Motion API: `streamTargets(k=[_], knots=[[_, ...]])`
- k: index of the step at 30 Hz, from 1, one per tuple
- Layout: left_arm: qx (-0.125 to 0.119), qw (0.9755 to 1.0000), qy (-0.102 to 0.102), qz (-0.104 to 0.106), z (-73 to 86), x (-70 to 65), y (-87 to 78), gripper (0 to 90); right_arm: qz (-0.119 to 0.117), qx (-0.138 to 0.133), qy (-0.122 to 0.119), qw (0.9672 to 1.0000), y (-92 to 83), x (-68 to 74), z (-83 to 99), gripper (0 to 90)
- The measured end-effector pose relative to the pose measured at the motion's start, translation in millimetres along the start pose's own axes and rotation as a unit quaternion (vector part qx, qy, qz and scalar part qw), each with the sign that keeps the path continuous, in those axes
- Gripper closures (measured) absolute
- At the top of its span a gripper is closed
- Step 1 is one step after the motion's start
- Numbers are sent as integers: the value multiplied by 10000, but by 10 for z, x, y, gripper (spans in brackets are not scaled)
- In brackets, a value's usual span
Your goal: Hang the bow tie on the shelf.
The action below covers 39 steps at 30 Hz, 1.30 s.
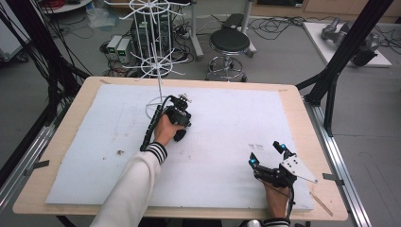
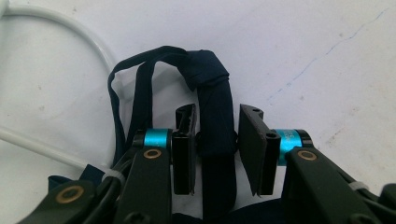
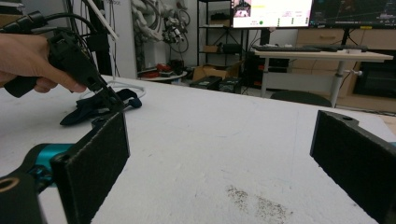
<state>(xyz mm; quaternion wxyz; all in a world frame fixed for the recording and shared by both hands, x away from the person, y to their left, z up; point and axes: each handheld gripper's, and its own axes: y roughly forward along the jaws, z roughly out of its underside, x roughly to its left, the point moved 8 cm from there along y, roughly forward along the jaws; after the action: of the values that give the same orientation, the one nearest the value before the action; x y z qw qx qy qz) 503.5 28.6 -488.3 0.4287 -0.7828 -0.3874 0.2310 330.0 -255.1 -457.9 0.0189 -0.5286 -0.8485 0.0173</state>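
White foam board (image 1: pixel 227 137) bears left tongs (image 2: pixel 215 140) narrowed around a dark strap (image 2: pixel 214 116); right tongs (image 1: pixel 268 154) gape wide.

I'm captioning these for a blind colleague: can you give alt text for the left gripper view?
The left gripper has a dark navy fabric strap between its two black jaws, on a white table surface. A white wire loop curves at upper left.

Strap (image 2: pixel 215 126) on the white mat (image 1: pixel 227 123), just beside the rack's base ring (image 1: pixel 153 106)
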Motion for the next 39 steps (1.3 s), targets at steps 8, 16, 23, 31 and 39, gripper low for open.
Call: streamTargets(k=[8, 16, 23, 31, 39], knots=[[-74, 9999, 113, -98, -6, -20, -4, 676, -3, 1, 3, 10000, -2, 0, 1, 37], [-191, 9994, 245, -140, -8, -34, -39, 677, -2, 2, -6, 10000, -1, 1, 1, 37], [-361, 9989, 295, -109, -3, -34, -113, 677, -1, 0, -1, 10000, -2, 2, 1, 37], [-667, 9971, 368, 11, 8, -53, -233, 677, 6, 1, 3, 10000, -2, 2, 1, 37], [-987, 9940, 454, 116, 43, -55, -357, 677, 18, -1, -11, 10000, 0, -1, 0, 37]])
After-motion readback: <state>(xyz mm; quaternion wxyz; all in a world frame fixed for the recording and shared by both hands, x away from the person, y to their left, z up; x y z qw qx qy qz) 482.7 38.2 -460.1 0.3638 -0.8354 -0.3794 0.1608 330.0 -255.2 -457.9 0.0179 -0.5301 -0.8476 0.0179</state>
